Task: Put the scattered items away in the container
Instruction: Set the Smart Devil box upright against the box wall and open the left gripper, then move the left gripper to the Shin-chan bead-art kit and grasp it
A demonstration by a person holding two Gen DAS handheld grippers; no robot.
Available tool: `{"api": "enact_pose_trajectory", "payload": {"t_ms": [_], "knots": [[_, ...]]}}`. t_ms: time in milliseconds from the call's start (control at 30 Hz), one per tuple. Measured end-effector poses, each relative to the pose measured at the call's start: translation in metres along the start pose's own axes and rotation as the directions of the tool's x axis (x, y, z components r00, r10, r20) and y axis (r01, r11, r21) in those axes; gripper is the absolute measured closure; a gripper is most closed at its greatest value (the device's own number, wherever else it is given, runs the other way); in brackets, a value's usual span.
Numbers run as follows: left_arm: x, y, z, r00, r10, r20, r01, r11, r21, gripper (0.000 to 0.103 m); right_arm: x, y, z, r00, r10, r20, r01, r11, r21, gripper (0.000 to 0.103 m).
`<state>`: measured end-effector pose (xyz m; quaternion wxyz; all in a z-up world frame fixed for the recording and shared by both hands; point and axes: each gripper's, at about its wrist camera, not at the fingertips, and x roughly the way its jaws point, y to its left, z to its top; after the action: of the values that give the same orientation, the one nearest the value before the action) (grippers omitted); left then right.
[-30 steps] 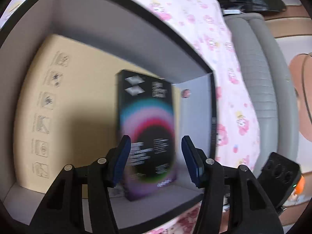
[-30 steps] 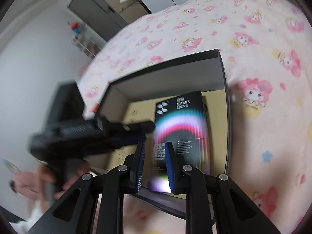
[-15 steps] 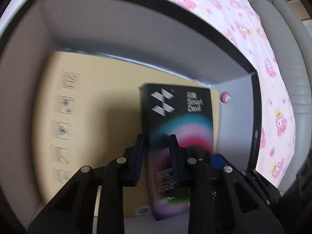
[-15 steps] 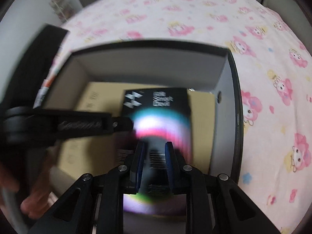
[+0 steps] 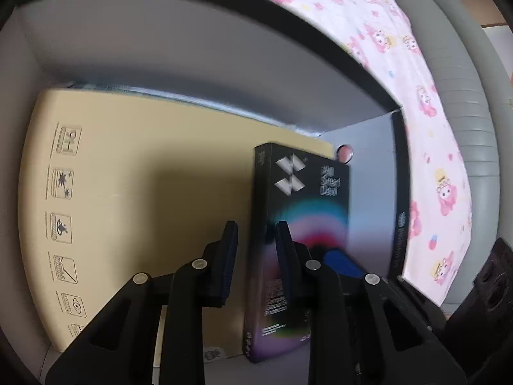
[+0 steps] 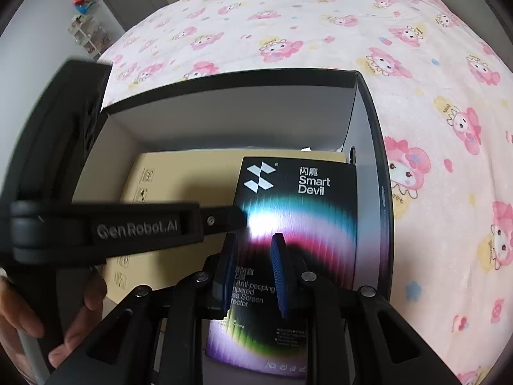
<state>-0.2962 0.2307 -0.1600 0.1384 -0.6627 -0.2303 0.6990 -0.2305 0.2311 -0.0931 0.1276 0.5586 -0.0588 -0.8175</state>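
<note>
A black screen-protector box (image 5: 301, 224) (image 6: 298, 211) with a rainbow print lies in the grey container (image 5: 192, 57) (image 6: 231, 112), on a flat tan cardboard box (image 5: 134, 192) (image 6: 179, 176), against the container's right wall. My left gripper (image 5: 255, 243) hangs over the container at the black box's left edge, jaws narrowly apart and empty. My right gripper (image 6: 253, 256) hovers above the black box, jaws narrowly apart, empty. The left gripper's body (image 6: 105, 224) crosses the right wrist view.
The container sits on a bed with a pink cartoon-print sheet (image 6: 352, 25) (image 5: 384, 48). A grey padded bed edge (image 5: 461, 96) runs on the right. A cabinet and small shelf (image 6: 86, 32) stand far behind. A hand (image 6: 38, 320) holds the left gripper.
The left gripper's jaws narrowed from wide open a second ago and it has shifted left, off the black box. The right gripper moved over the container; the black box now lies still.
</note>
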Motion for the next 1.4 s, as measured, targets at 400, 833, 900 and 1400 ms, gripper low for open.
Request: {"api": "enact_pose_trajectory", "payload": {"t_ms": [400,833,900,1400], "knots": [[0.022,-0.026,-0.022,0.999,0.018,-0.049,-0.015,0.998,0.059,0.072,0.009,0.0,-0.029,0.996,0.047,-0.082,-0.042,0.998,0.055,0.086],[-0.055,-0.029,-0.075,0.956,0.043,0.291,-0.077,0.991,0.107,0.047,-0.038,0.008,-0.067,0.99,-0.081,0.112,0.074,0.995,0.064,0.078],[-0.093,-0.008,-0.096,0.923,0.067,0.378,-0.127,0.982,0.136,0.039,-0.049,0.001,-0.072,0.99,-0.015,0.137,-0.003,0.991,0.137,0.072],[-0.242,0.093,-0.187,0.792,0.05,0.608,-0.27,0.923,0.275,0.009,-0.128,0.047,-0.122,0.935,-0.068,0.348,0.01,0.986,0.166,0.037]]}}
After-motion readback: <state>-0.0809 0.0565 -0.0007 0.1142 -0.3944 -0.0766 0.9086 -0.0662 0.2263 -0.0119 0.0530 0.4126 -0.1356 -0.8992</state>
